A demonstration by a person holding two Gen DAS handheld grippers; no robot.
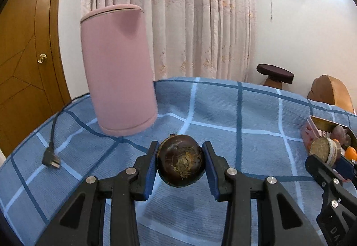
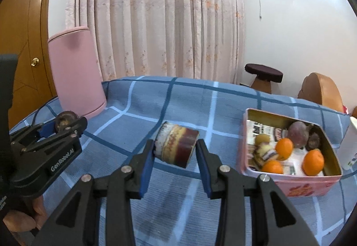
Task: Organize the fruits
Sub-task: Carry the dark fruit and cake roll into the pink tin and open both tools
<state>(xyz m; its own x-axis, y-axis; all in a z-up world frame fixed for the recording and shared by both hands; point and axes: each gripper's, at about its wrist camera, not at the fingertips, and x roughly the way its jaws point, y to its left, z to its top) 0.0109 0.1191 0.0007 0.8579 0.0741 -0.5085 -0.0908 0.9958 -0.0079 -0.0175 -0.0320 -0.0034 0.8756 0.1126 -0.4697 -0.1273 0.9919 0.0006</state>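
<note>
My left gripper (image 1: 180, 163) is shut on a dark brown round fruit (image 1: 180, 162) and holds it above the blue checked cloth; it also shows in the right wrist view (image 2: 64, 123) at the far left. My right gripper (image 2: 175, 149) is shut on a short piece of sugarcane (image 2: 176, 148), striped cream and dark red, held above the cloth; it shows in the left wrist view (image 1: 325, 152) at the right edge. A pink tin box (image 2: 290, 188) stands right of my right gripper, holding several oranges (image 2: 283, 148), another cane piece (image 2: 264, 154) and dark fruits (image 2: 297, 133).
A tall pink cylinder (image 1: 118, 70) stands at the back left of the table, with a black power plug (image 1: 51, 158) lying beside it. A white bottle (image 2: 350, 145) stands right of the tin. A stool and wooden chair stand beyond the table.
</note>
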